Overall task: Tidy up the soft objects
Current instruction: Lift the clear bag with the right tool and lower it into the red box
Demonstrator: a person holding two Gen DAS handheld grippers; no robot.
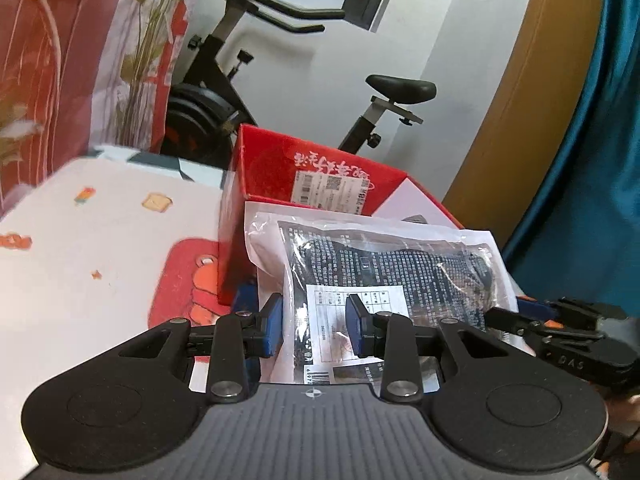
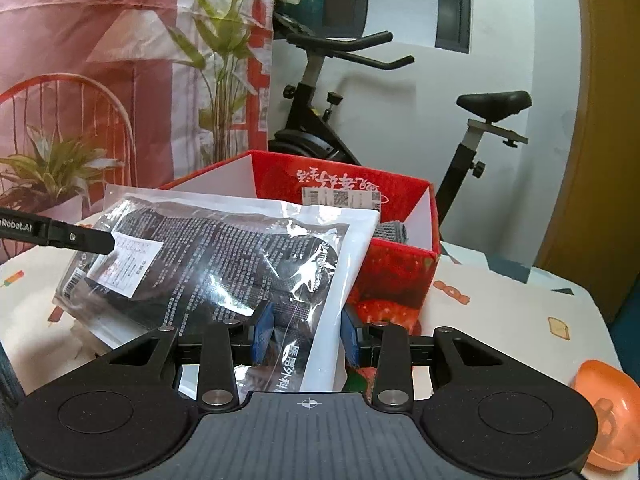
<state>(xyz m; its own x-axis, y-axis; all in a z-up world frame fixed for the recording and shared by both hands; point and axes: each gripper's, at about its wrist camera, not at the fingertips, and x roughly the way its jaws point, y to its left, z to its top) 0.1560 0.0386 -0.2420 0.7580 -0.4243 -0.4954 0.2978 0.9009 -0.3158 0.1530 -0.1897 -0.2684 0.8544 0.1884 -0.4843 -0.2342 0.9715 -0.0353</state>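
A red cardboard box (image 2: 392, 264) printed with strawberries stands open on the patterned tablecloth (image 1: 100, 240), right behind the glossy plastic packet (image 1: 384, 264) and close against it. An exercise bike (image 2: 320, 120) stands beyond the table, and an orange plastic toy (image 2: 608, 412) lies near the table edge. The flat, crinkled packet, holding something dark, hangs between both tools: the left gripper (image 1: 314, 328) is clamped on one end, the right gripper (image 2: 306, 332) on the other.

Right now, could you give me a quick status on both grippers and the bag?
Left gripper and right gripper both clamped on plastic bag. Bag held up before open red box. Nothing blocking.
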